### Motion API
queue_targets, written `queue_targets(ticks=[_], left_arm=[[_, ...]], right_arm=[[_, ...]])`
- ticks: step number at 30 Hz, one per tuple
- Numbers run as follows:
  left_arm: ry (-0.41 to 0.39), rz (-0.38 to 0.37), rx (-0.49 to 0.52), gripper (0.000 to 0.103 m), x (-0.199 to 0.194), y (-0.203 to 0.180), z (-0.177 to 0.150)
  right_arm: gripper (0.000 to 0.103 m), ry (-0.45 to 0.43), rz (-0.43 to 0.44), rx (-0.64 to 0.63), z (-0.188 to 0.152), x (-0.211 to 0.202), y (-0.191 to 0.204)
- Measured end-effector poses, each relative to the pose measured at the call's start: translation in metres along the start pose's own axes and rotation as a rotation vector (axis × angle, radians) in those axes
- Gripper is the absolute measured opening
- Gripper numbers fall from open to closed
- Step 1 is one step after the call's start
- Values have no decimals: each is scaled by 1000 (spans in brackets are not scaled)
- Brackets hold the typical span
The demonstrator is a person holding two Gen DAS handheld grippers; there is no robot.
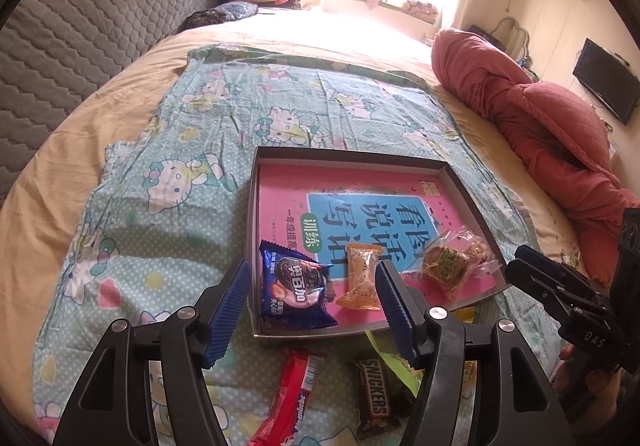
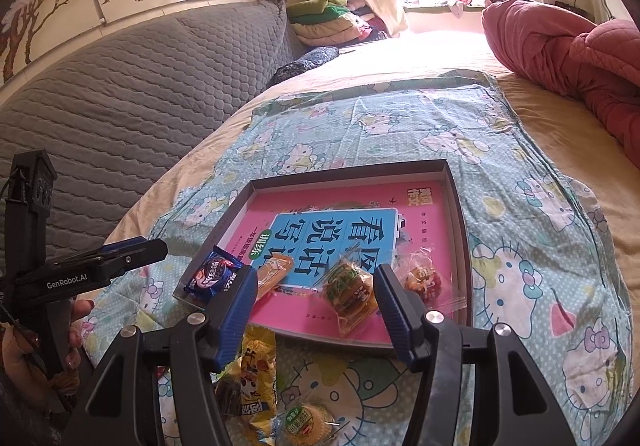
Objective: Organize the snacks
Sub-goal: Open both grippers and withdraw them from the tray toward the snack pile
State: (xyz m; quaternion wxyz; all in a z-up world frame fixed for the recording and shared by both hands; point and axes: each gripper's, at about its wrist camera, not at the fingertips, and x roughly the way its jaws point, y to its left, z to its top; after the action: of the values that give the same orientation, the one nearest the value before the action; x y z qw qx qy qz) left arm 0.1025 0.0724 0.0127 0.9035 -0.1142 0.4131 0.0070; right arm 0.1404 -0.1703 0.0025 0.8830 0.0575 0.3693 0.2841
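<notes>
A shallow grey tray (image 1: 352,156) (image 2: 348,170) with a pink book in its bottom lies on a cat-print cloth (image 1: 180,206). In it lie a blue cookie packet (image 1: 294,286) (image 2: 212,272), an orange packet (image 1: 360,278) (image 2: 272,272), a green-labelled cake (image 1: 444,266) (image 2: 350,294) and a clear-wrapped sweet (image 2: 422,278). My left gripper (image 1: 313,274) hangs open over the blue and orange packets, its pads clear of both. My right gripper (image 2: 316,274) stands open above the green-labelled cake without touching it. In front of the tray lie a red packet (image 1: 296,394), a Snickers bar (image 1: 374,394), a yellow packet (image 2: 256,366) and a round cake (image 2: 308,420).
The cloth covers part of a bed. A bunched red quilt (image 1: 540,126) (image 2: 560,46) lies to the right of it, a grey quilted headboard (image 1: 80,26) to the left. Folded blankets (image 2: 328,18) are stacked at the far end. A hand (image 2: 76,310) holds the left gripper's handle.
</notes>
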Motion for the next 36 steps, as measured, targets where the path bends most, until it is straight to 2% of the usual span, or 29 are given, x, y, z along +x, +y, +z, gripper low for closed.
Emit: queue_targets(ticks=[36], left_arm=[[40, 37, 9, 67, -19, 15, -27]], right_arm=[[60, 114, 49, -31, -34, -3, 30]])
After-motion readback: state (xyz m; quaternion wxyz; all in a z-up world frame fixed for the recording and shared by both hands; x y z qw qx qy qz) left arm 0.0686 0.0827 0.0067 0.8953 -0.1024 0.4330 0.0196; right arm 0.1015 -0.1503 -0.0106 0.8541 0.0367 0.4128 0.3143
